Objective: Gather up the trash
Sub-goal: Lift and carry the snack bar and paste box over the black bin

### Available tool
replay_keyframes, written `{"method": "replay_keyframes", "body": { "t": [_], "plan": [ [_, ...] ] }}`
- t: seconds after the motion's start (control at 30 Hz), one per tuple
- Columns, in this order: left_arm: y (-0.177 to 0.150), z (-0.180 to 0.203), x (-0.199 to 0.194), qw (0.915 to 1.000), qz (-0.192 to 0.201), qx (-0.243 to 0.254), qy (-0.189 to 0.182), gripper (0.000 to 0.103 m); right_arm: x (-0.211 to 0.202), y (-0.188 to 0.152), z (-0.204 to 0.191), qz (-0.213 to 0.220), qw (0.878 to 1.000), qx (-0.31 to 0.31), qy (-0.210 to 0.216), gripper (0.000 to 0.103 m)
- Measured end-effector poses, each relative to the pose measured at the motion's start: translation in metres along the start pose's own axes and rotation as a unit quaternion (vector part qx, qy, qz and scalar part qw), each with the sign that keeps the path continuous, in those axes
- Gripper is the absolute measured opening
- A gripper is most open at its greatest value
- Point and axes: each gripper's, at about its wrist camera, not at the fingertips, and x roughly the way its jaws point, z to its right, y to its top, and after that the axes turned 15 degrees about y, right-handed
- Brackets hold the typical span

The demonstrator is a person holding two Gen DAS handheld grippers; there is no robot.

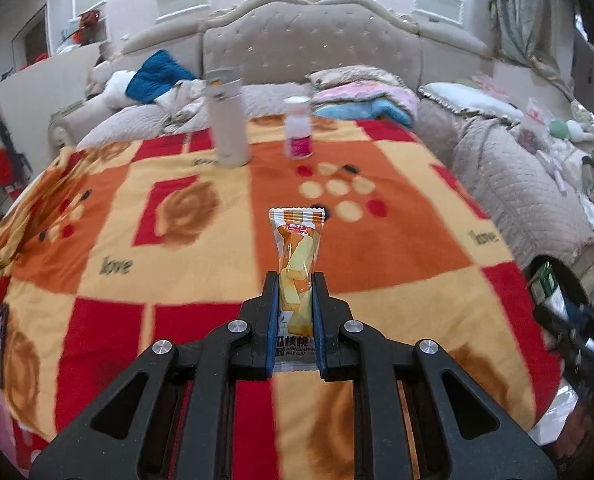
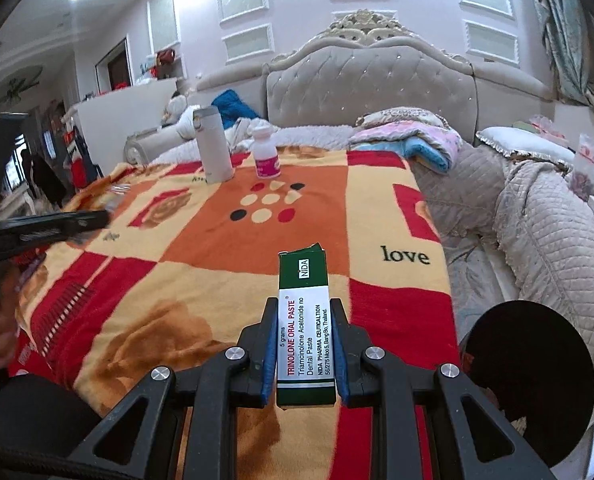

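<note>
Holding a snack packet (image 1: 297, 264) in our left tool (image 1: 295, 280), we see its two fingers closed against the packet's sides, with the lower half pinched between the blue pads. The packet is clear and orange, with pale yellow pieces showing inside, a crimped striped top edge and a small red label. Its long axis runs straight forward along the fingers, top seal pointing away from us, above the blanket (image 1: 157, 200). Near its bottom edge we read Chinese characters and small English print that begins "PUMPKIN"; the rest is too small to tell.

Our right tool (image 2: 303, 304) is shut on a small carton (image 2: 304, 320), green at both ends with a white middle panel. It also lies lengthwise between the fingers, its torn far flap pointing ahead, over the blanket on the bed. We read "NIDA", "5 grams", "TRINOLONE ORAL PASTE", "Triamcinolone Acetonide", "Dental Paste" and "NIDA PHARMA".

Farther up the blanket stand a white flask (image 2: 213, 144) and, beside it, a small white bottle (image 2: 265, 154) with a pink label. The blanket carries the word "love".
</note>
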Motion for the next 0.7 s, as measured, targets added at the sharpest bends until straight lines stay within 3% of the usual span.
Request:
{"method": "replay_keyframes", "body": {
  "t": [0.17, 0.33, 0.4, 0.47, 0.7],
  "plan": [
    [0.016, 0.038, 0.01, 0.9995, -0.011, -0.017, -0.023, 0.013, -0.01, -0.004, 0.008, 0.003, 1.0, 0.015, 0.006, 0.022],
    [0.004, 0.068, 0.033, 0.9979, -0.042, -0.019, -0.046, 0.013, -0.009, -0.005, 0.004, 0.0, 1.0, 0.017, 0.018, 0.022],
    [-0.002, 0.07, 0.04, 0.994, -0.069, -0.024, -0.081, 0.012, -0.008, -0.006, 0.0, -0.001, 1.0, 0.013, 0.018, 0.022],
    [-0.003, 0.068, 0.039, 0.9921, -0.067, -0.027, -0.103, 0.012, -0.006, -0.005, 0.0, -0.002, 1.0, 0.014, 0.007, 0.022],
    [-0.005, 0.068, 0.055, 0.9874, -0.102, -0.042, -0.114, 0.012, -0.01, -0.005, 0.029, 0.0, 0.998, 0.058, -0.028, 0.022]
  ]
}}
